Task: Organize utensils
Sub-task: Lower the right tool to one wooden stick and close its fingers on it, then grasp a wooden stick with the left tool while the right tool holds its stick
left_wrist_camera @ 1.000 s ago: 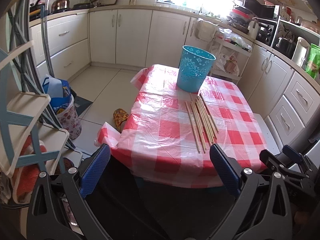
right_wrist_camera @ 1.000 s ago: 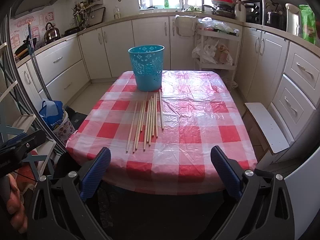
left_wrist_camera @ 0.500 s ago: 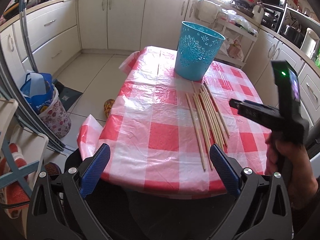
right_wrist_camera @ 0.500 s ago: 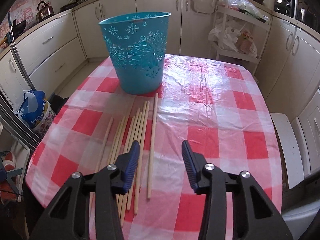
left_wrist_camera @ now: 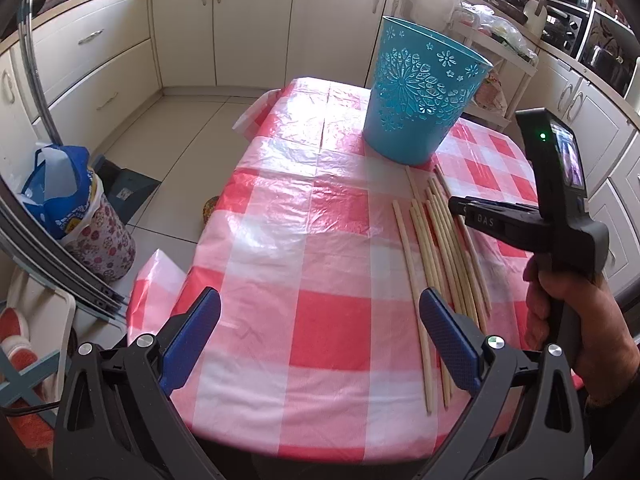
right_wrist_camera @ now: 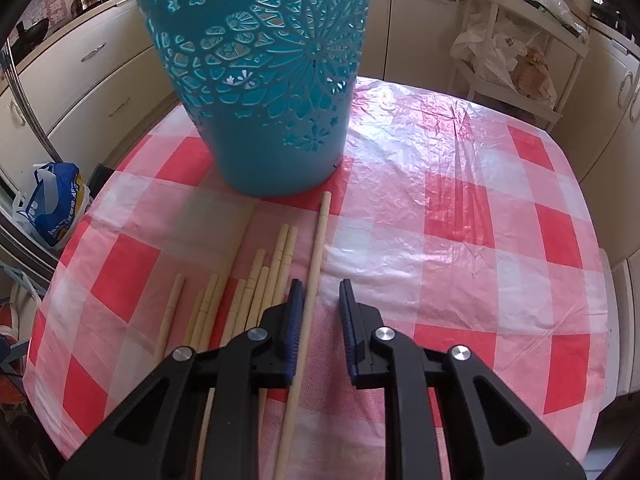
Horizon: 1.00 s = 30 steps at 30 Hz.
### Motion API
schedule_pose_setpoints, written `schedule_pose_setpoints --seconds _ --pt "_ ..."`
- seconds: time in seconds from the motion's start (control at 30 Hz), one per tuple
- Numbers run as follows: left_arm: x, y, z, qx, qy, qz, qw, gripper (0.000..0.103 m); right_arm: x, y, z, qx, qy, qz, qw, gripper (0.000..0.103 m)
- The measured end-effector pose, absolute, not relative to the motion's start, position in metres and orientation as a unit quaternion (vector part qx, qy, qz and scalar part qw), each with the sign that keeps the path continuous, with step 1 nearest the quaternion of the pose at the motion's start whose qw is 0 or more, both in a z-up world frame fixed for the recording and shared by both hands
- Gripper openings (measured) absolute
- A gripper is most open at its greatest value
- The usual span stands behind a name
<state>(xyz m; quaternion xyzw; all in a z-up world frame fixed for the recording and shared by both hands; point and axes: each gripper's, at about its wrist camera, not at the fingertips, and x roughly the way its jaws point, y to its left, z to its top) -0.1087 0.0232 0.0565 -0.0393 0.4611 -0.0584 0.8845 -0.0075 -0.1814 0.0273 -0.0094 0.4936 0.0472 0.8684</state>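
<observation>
Several pale wooden chopsticks (left_wrist_camera: 440, 248) lie side by side on the red-and-white checked tablecloth (left_wrist_camera: 300, 240), pointing at a teal cut-out basket (left_wrist_camera: 420, 108) that stands upright behind them. In the right wrist view my right gripper (right_wrist_camera: 321, 286) is low over the chopsticks (right_wrist_camera: 256, 292) in front of the basket (right_wrist_camera: 260, 80). Its jaws are closing, with the rightmost chopstick (right_wrist_camera: 318, 248) between them beside the left pad and a gap still showing. My left gripper (left_wrist_camera: 320, 300) is wide open and holds nothing, above the table's near edge.
A hand (left_wrist_camera: 560, 304) holds the right gripper over the table's right side. A blue bag in a patterned bin (left_wrist_camera: 76, 216) stands on the floor at left. Cream cabinets (left_wrist_camera: 256, 20) line the walls. A white rack with bags (right_wrist_camera: 516, 48) stands behind the table.
Both grippers came forward and down toward the table. The right gripper's jaws narrowed from wide open to a small gap around the rightmost chopstick, and the basket now looms close.
</observation>
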Motion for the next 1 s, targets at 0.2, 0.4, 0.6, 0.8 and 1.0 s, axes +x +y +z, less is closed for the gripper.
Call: schedule_pose_setpoints --seconds 0.2,0.4,0.6,0.8,1.0 --pt "-0.084 -0.004 0.045 -0.012 0.458 -0.068 0.886 0.096 -0.025 -0.193 0.031 0.008 0.504 0.047 0.862 0.006" --pt "-0.062 -0.026 0.031 0.005 0.46 -0.069 0.885 0.094 -0.062 -0.216 0.037 0.066 0.503 0.04 0.861 0.006" --pt "-0.047 -0.038 0.013 0.021 0.474 -0.062 0.878 0.078 -0.08 -0.225 0.038 0.094 0.499 0.043 0.86 0.006" --pt "-0.042 -0.051 0.01 0.047 0.465 -0.068 0.882 0.071 -0.078 -0.225 0.036 0.095 0.499 0.043 0.86 0.006" --pt "-0.038 -0.055 0.006 0.055 0.455 -0.09 0.884 0.036 -0.076 -0.221 0.036 0.069 0.499 0.039 0.863 0.011"
